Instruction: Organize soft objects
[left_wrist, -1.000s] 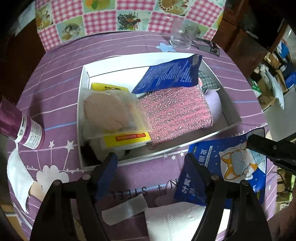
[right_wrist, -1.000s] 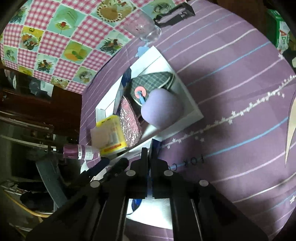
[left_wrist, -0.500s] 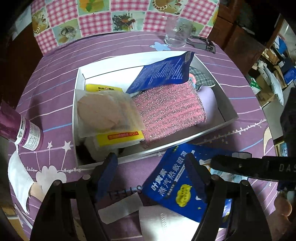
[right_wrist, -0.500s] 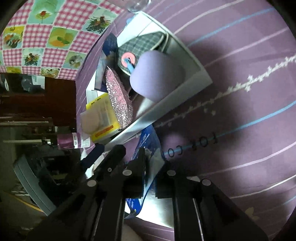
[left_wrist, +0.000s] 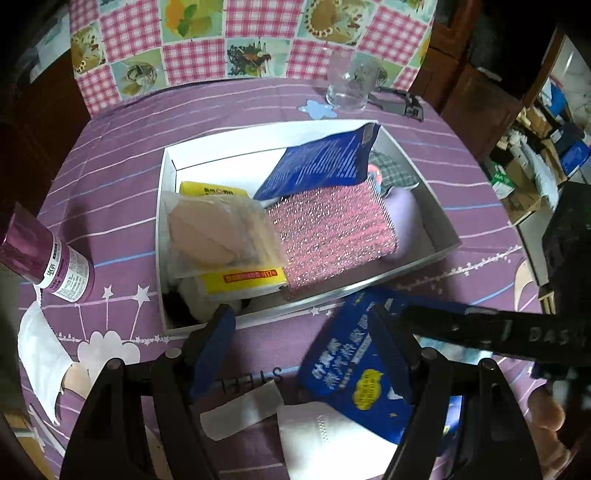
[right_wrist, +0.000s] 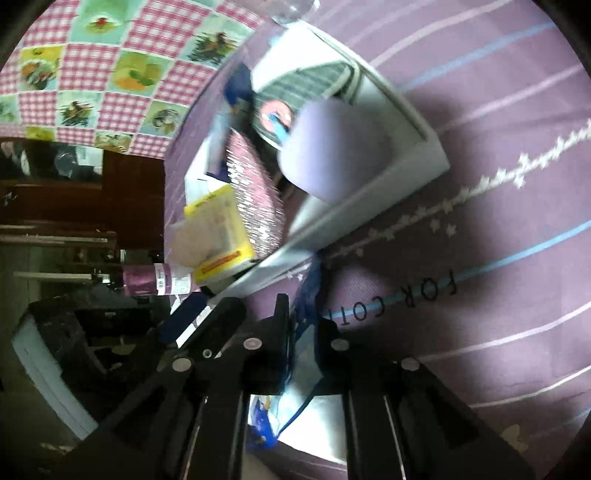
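Observation:
A white box (left_wrist: 161, 236) on the purple tablecloth holds a pink glittery scrub cloth (left_wrist: 328, 232), a blue packet (left_wrist: 325, 162), a yellow pack (left_wrist: 240, 282), a clear bag of beige pads (left_wrist: 218, 236) and a lilac soft thing (left_wrist: 404, 218). In front of the box, my right gripper (left_wrist: 406, 314) (right_wrist: 303, 317) comes in from the right. Its jaws are closing, pinched on a second blue packet (left_wrist: 351, 369) (right_wrist: 308, 291), tilted above a white mask (left_wrist: 321, 435). My left gripper (left_wrist: 301, 325) hangs open above the cloth, holding nothing.
A purple bottle (left_wrist: 55, 269) stands left of the box, with a white paper piece (left_wrist: 40, 354) below it. A drinking glass (left_wrist: 349, 88) stands behind the box. A white strip (left_wrist: 240, 410) lies under my left gripper. A person's fingers (left_wrist: 546, 410) show at right.
The right gripper has carried the second blue packet leftwards, from the right edge to behind the left gripper's right finger. The left gripper has stayed put and open.

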